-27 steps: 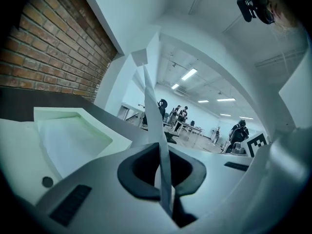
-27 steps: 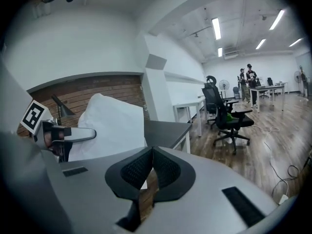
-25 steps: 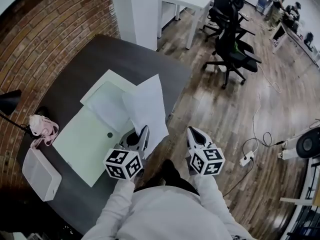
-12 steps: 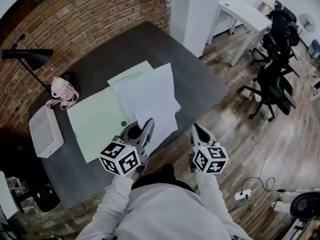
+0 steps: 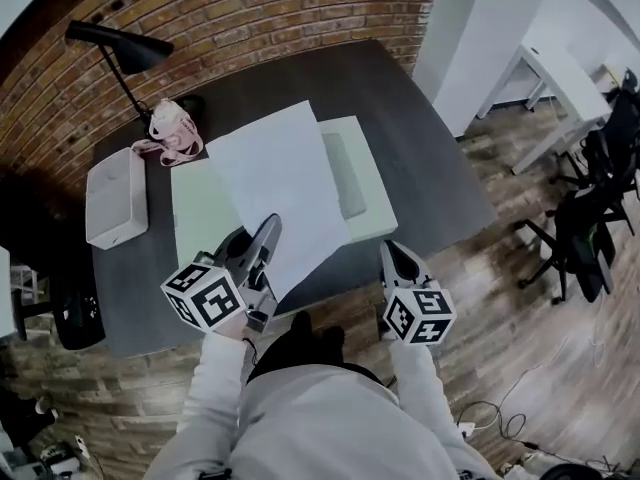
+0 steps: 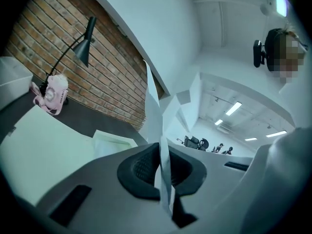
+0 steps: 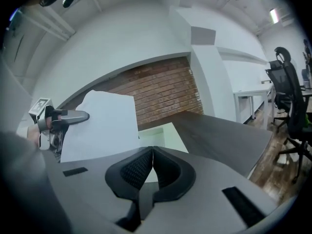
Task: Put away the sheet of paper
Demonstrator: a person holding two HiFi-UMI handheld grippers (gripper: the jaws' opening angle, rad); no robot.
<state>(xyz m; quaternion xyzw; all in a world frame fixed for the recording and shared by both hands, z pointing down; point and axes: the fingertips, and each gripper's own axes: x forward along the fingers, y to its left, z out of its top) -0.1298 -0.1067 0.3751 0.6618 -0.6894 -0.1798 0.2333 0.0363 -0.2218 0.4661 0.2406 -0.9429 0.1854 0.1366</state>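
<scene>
A white sheet of paper [image 5: 275, 178] hangs above the open pale green folder [image 5: 365, 193] on the dark table [image 5: 400, 98]. My left gripper [image 5: 266, 234] is shut on the sheet's near edge. In the left gripper view the sheet [image 6: 155, 111] runs edge-on between the closed pads of the left gripper [image 6: 162, 165]. My right gripper [image 5: 391, 252] hovers at the table's near edge, right of the sheet, shut and empty. The right gripper view shows the right gripper [image 7: 152, 154] with pads pressed together, and the sheet [image 7: 105, 121] and the folder [image 7: 163, 133] beyond.
A white box [image 5: 115, 196], a pink item [image 5: 172, 128] and a black desk lamp [image 5: 120, 48] stand at the table's left, by the brick wall. A white desk [image 5: 570, 78] and an office chair [image 5: 590, 228] are off to the right on the wooden floor.
The view has swung left toward the table. My left gripper has carried the sheet left and up, so it now hangs over the open folder. The right gripper has followed, staying shut.
</scene>
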